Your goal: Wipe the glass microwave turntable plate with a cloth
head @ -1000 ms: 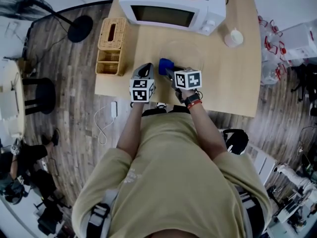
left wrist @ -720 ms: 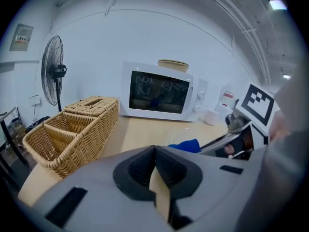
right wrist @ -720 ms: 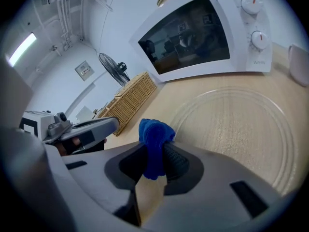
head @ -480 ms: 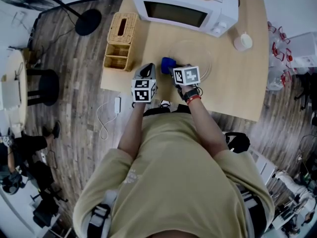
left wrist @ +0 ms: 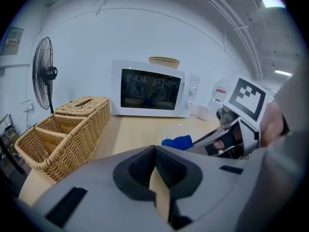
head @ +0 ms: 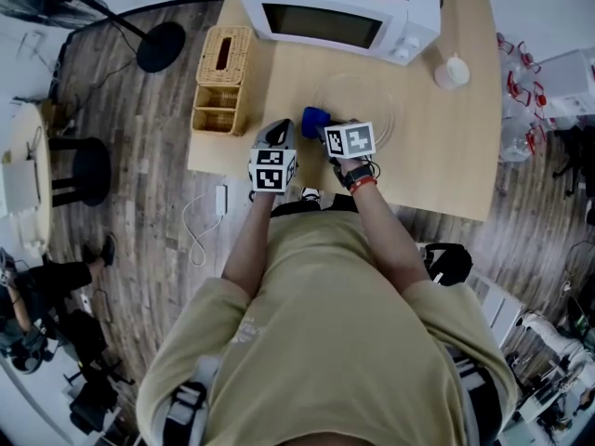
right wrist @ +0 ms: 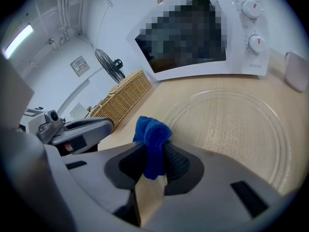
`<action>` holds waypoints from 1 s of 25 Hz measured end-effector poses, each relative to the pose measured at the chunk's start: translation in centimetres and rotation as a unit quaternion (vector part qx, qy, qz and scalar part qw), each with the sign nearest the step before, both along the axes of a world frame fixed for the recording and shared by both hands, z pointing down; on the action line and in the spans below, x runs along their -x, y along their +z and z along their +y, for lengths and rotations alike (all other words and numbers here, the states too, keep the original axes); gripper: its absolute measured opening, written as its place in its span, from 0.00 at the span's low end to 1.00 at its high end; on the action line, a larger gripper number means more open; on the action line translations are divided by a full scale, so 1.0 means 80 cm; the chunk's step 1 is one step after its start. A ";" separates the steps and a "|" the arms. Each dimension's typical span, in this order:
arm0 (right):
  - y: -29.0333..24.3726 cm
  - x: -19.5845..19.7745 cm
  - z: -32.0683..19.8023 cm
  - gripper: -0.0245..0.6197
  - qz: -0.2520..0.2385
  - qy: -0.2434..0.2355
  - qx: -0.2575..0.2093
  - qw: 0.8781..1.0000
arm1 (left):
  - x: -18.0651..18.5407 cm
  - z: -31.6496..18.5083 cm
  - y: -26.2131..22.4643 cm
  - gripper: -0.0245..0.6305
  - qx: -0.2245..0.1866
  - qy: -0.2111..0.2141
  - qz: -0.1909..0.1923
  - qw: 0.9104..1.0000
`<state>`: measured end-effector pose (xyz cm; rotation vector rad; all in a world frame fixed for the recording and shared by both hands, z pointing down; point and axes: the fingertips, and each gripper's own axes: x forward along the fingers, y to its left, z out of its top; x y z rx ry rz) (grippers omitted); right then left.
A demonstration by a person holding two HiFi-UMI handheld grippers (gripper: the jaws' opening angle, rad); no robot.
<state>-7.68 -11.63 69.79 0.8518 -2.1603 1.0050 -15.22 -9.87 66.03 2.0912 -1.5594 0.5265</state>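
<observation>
The clear glass turntable plate (head: 364, 110) lies flat on the wooden table in front of the microwave; it fills the right gripper view (right wrist: 236, 129). My right gripper (head: 322, 128) is shut on a bunched blue cloth (right wrist: 152, 138), which it holds at the plate's near-left rim. The same cloth (head: 313, 119) shows in the head view and in the left gripper view (left wrist: 177, 142). My left gripper (head: 277, 134) hovers just left of the right one, off the plate, with its jaws shut and nothing between them.
A white microwave (head: 335, 12) stands at the table's far edge with its door closed. A wicker basket (head: 221, 80) sits at the table's left side. A white cup (head: 451, 71) stands to the right of the microwave. The table's near edge (head: 279, 182) runs under my grippers.
The head view has swung a little. The right gripper with the cloth has edged slightly left along the plate's rim; the left gripper stays beside it.
</observation>
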 end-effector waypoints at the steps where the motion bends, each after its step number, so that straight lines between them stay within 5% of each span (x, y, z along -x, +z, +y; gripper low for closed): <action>1: 0.000 -0.001 0.000 0.19 0.000 0.001 0.000 1.000 | 0.000 -0.001 0.000 0.07 0.000 -0.001 0.000 1.000; 25: 0.005 -0.066 -0.002 0.20 0.013 0.032 0.010 0.999 | -0.057 -0.026 0.012 0.07 0.019 0.026 0.015 0.999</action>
